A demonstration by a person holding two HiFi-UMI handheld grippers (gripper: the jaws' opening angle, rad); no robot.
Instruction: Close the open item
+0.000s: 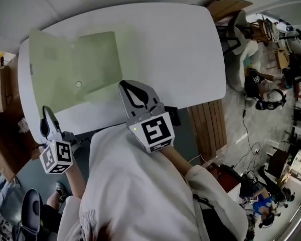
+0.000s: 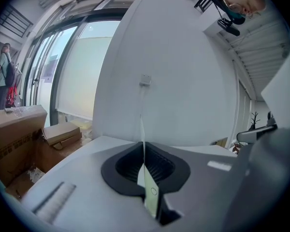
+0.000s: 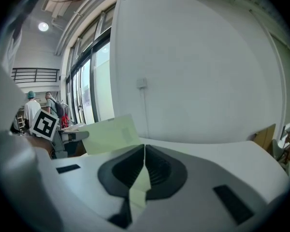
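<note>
Looks down, in the head view, on a white oval table (image 1: 180, 49) hemmed in by brown cardboard boxes (image 1: 0, 87) and workshop clutter. Finds a pale green, thin plastic snap folder (image 1: 75, 64) spread open on the table's left half, with its long axis running left to right across the picture, its crease pointing away from the person and a small round snap stud (image 1: 78, 84) facing up. Pinches it at two places: left gripper (image 1: 46, 112) at the near left corner, right gripper (image 1: 126, 87) at the right edge. Shows, in the left gripper view, the left gripper (image 2: 145, 153) clamped fully onto the folder (image 2: 150, 197), seen edge-on. Shows likewise, in the right gripper view, the right gripper (image 3: 144, 151) closed tight on the folder (image 3: 111, 134), which tilts upward. Reads as barely begun: gripped but unfolded. Remains to swing one half over and press the stud.
</note>
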